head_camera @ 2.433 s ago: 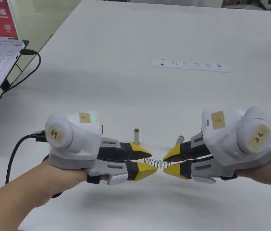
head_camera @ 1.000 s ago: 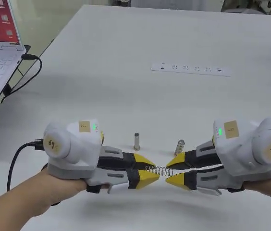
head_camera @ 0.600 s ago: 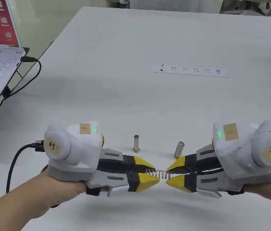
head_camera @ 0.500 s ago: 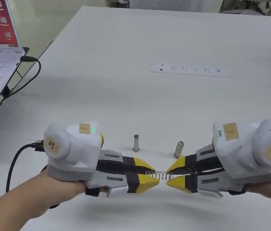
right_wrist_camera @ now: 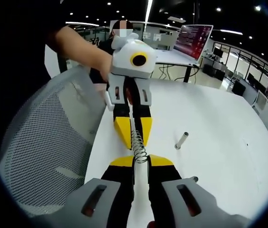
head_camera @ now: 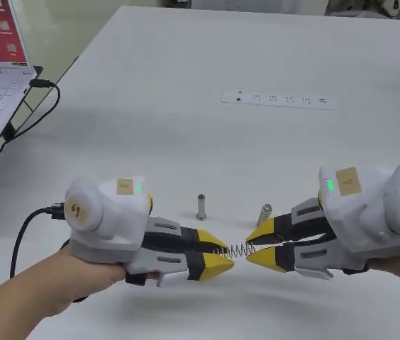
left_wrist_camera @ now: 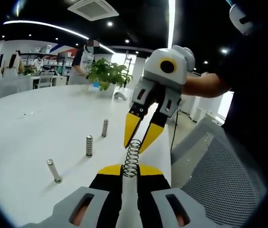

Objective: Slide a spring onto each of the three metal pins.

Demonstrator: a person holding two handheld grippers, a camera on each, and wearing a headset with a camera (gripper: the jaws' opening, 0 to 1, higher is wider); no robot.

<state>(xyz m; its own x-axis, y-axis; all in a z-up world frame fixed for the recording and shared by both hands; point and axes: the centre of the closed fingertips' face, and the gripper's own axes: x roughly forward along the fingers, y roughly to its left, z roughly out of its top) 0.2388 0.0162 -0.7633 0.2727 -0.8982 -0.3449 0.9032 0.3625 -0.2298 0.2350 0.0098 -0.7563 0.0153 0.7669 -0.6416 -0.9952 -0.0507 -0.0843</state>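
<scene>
As two grippers pinch one spring, three pins stand; two seem spring-fitted.

Left gripper, right gripper, tip-to-tip, fingers closed

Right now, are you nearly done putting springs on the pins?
Nearly. The far pin and the middle pin already wear springs. The last spring is pinched between the left gripper and the right gripper. What is left is sliding it onto the bare pin.
</scene>
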